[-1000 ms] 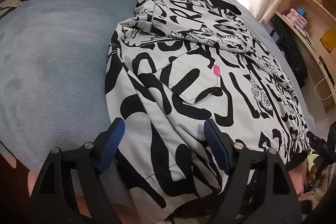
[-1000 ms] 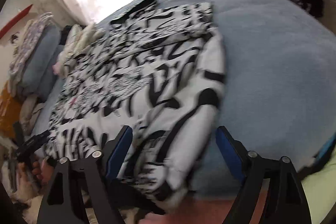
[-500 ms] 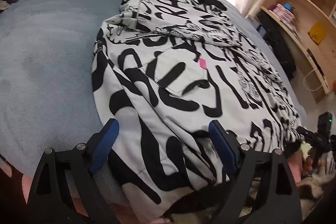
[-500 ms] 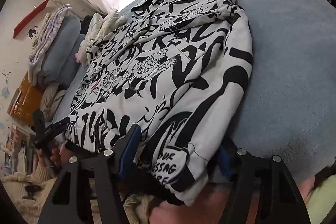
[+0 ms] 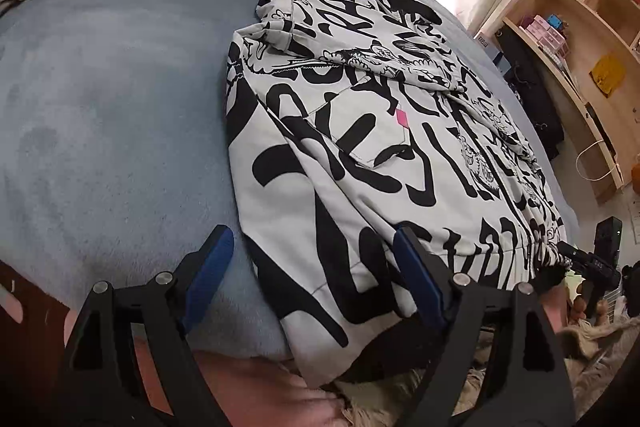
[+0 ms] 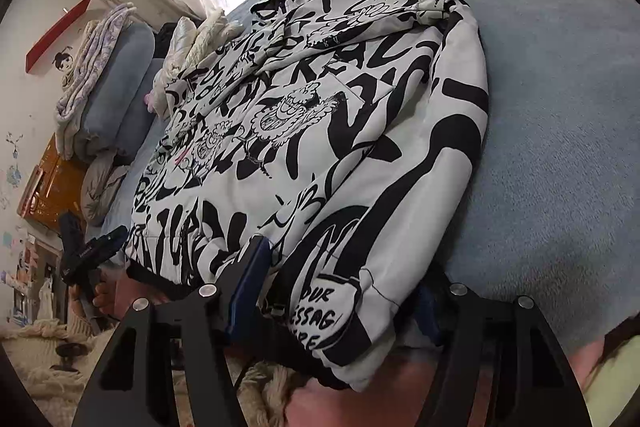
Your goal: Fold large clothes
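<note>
Black-and-white hoodie (image 5: 384, 163) between tool (image 5: 316, 279) pads.

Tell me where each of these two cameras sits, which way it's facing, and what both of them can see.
Left wrist: on the left gripper, angled down over the bed's near edge at the jacket's bottom corner, jaws open around it.
Right wrist: on the right gripper, looking down along the other bottom corner, which lies between its fingers.
Shared: the black-and-white jacket, the blue bedspread, and each view catches the opposite gripper at its edge.
</note>
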`<state>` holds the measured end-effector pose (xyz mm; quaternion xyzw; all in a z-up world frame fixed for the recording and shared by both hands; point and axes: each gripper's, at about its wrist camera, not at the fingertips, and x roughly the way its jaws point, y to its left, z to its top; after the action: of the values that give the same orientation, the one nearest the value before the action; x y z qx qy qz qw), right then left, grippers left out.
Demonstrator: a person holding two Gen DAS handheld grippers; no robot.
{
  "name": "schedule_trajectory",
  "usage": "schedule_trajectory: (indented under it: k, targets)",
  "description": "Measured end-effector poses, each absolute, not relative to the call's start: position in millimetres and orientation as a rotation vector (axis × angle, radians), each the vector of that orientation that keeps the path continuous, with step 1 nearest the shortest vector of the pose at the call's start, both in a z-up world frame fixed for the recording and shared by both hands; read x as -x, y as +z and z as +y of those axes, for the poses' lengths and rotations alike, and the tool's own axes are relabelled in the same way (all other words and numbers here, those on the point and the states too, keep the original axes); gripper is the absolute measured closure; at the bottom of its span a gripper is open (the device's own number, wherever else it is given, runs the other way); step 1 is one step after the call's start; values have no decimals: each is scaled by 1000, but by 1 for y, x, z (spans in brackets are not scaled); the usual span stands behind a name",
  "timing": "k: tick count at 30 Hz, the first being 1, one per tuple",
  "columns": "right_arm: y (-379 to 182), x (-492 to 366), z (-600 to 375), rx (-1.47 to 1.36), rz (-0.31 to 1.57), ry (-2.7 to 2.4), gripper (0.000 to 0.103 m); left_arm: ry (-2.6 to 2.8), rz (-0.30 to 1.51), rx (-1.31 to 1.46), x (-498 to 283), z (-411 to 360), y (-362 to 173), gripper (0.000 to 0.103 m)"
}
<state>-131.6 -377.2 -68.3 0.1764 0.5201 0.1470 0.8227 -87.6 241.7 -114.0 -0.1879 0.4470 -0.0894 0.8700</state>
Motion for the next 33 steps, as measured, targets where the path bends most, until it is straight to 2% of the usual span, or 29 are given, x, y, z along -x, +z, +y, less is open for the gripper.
schedule_trajectory:
  k: [4,7,12,13,14,15,16,17,18,21,23,27,33]
  targets:
    - [-74,126,-377,-391,1103,329,37,-212,960,412,80,242,-123,20]
    - [-78,119,-374,-410,1097,334,37,-243,962,440,68,239,-128,12]
    - [-79,100,-361,-428,1070,346,37,-237,937,394,49,221,-127,11]
    - [-79,97,-358,-426,1064,345,40,-238,931,391,47,218,-126,11]
    - [-79,93,-354,-425,1056,344,43,-238,921,387,44,214,-124,18]
    - [-78,90,-351,-422,1052,341,51,-233,914,382,41,210,-123,34]
    - [-78,85,-349,-423,1050,332,64,-223,912,379,38,207,-122,42]
    - [-78,84,-349,-431,1053,325,73,-202,911,379,37,205,-121,56]
    - [-78,82,-350,-447,1055,320,76,-188,903,398,35,205,-121,71]
    - [-74,83,-346,-426,1041,296,84,-164,889,491,36,209,-121,85]
    - [-67,86,-343,-397,1020,280,89,-145,882,493,39,207,-118,90]
    - [-46,98,-347,-389,974,265,92,-126,873,488,48,203,-104,95]
    - [-9,122,-345,-338,948,281,92,-172,851,461,73,201,-73,97]
